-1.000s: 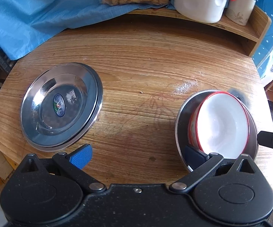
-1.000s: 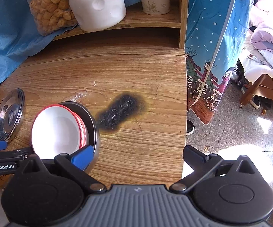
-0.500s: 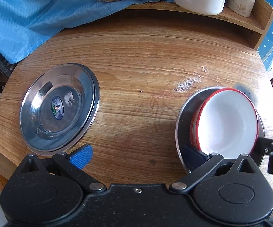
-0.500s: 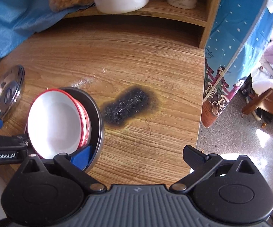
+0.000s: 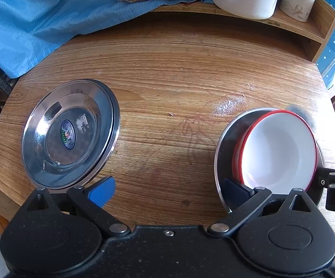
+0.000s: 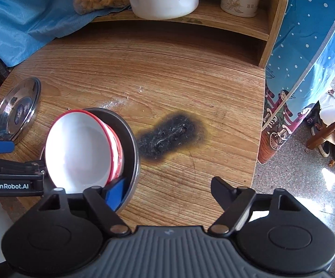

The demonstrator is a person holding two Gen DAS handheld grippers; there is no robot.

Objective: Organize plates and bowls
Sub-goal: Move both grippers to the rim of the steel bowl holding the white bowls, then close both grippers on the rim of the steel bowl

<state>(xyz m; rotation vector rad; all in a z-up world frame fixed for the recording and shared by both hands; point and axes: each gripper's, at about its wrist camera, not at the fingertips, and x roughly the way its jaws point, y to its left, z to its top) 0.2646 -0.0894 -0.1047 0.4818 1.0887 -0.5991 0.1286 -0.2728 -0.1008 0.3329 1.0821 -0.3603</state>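
Right tool [image 6: 167, 192], closing, straddles tilted bowls' [image 6: 79, 150] steel-dish [image 6: 132, 143] rim.

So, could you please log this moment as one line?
left tongs: open, one tip in pan beside bowls | right tongs: open, just been closing, pan rim between | plates: stacked, apart

We see a brown wood-grain table [image 5: 167, 74] bearing a charred black patch [image 6: 167, 136] ringed in yellow near its right edge. Near its left edge lie shiny silver steel plates [image 5: 70, 134] with a blue, green and white oval sticker [image 5: 68, 134]. Near its front edge a white bowl [image 5: 276, 148] with a red rim tops a red-edged stack inside a dark steel bowl [image 6: 130, 143]. A plain blue cloth [image 5: 39, 16] covers the far left corner; a blue, white-dotted curtain [image 6: 306, 34] hangs past the right edge.
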